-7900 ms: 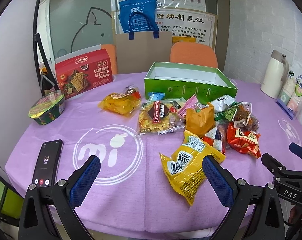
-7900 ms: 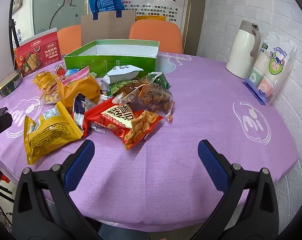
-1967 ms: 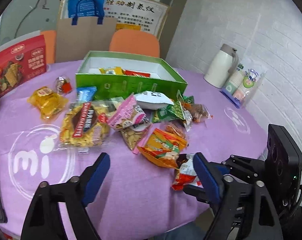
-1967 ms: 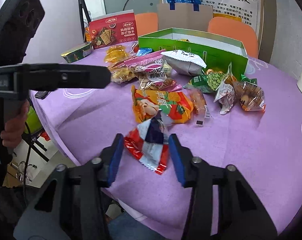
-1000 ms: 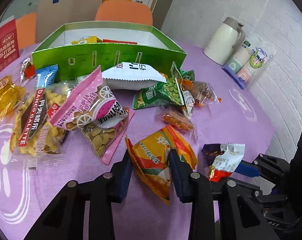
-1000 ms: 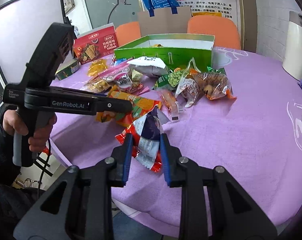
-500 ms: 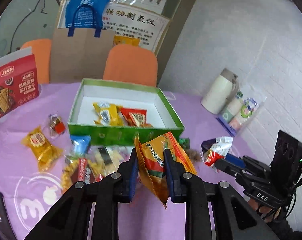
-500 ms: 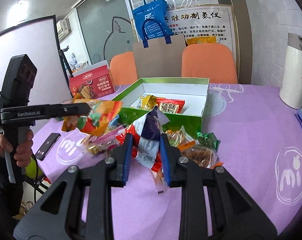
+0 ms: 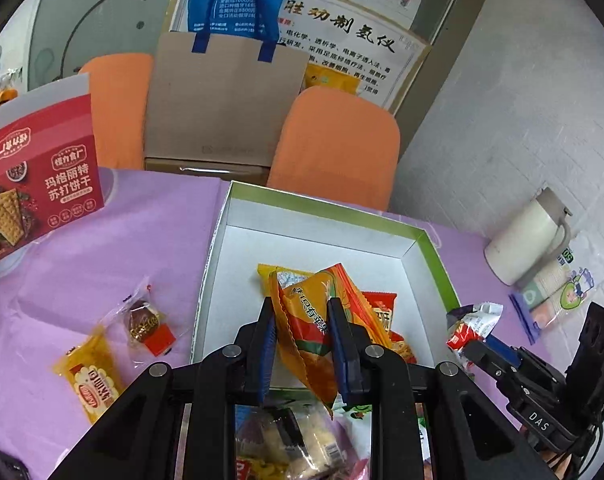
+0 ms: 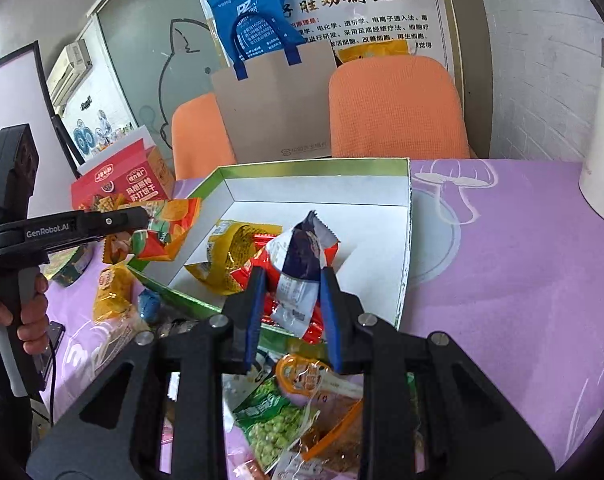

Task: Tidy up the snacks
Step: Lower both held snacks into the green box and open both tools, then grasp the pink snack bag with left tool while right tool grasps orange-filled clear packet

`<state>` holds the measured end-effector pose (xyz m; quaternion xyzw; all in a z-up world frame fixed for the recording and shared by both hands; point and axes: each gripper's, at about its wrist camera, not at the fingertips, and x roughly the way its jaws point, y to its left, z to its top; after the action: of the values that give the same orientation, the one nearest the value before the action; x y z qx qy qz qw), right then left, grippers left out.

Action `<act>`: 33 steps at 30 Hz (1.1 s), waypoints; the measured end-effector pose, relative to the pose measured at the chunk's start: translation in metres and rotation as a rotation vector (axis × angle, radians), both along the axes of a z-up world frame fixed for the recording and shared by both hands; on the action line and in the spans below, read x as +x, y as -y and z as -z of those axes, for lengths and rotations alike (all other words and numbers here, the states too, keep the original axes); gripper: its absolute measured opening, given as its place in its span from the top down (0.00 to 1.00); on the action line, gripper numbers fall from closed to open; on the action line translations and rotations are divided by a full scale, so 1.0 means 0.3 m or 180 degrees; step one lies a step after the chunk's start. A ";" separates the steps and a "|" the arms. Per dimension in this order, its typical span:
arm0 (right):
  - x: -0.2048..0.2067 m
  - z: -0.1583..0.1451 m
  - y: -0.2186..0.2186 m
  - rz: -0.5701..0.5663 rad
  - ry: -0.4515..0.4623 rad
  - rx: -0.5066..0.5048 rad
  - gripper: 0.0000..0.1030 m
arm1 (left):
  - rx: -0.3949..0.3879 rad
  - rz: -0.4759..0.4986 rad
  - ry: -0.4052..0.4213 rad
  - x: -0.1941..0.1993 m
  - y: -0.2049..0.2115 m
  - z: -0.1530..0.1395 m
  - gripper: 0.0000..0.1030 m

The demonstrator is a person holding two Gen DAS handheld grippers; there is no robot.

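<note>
Left gripper (image 9: 302,344): blue pads clamped on an orange-and-green snack bag (image 9: 314,328), held in the air above the near part of the green box (image 9: 442,264).

Right gripper (image 10: 290,308): clamped on a red, white and dark-blue packet (image 10: 298,272), held above the box's near edge, the packet's crimped top pointing up.

Green box, white inside, open, on the purple tablecloth (image 10: 522,260): contains a yellow packet (image 10: 226,248) and a red packet (image 9: 382,312) lying against each other (both partly hidden by the held bags).

Loose on the cloth, left of the box: a yellow biscuit pack (image 9: 90,380) and a small clear-wrapped sweet (image 9: 146,324), close together. Just before the box: a green pea bag (image 10: 274,420) among other wrappers.

Red cracker carton (image 9: 38,192): upright, far left. White thermos jug (image 9: 530,248): far right, beside a bag of paper cups (image 9: 558,296).

A person's hand (image 10: 22,320) grips the left tool's handle.
</note>
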<state>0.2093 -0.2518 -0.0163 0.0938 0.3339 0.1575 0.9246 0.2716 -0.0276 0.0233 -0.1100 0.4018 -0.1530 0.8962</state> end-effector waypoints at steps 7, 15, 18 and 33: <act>0.091 0.063 -0.014 -0.0005 -0.0096 -0.0152 0.36 | -0.0004 0.0071 0.0043 0.037 0.014 0.037 0.15; 0.033 0.005 -0.018 0.0032 0.0075 -0.0317 0.12 | 0.0045 -0.0078 0.0234 -0.029 0.001 -0.006 0.05; -0.014 -0.055 -0.016 0.0041 0.0165 -0.0285 0.12 | 0.0022 -0.0101 0.0292 -0.074 -0.016 -0.040 0.05; -0.477 -0.241 -0.011 -0.0103 0.0797 -0.0227 0.03 | 0.0148 0.0352 0.0511 -0.529 -0.037 -0.127 0.04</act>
<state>0.0662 -0.2486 0.0560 0.0351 0.2227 0.1709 0.9591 0.1130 -0.0166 0.0615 -0.0541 0.3376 -0.2012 0.9180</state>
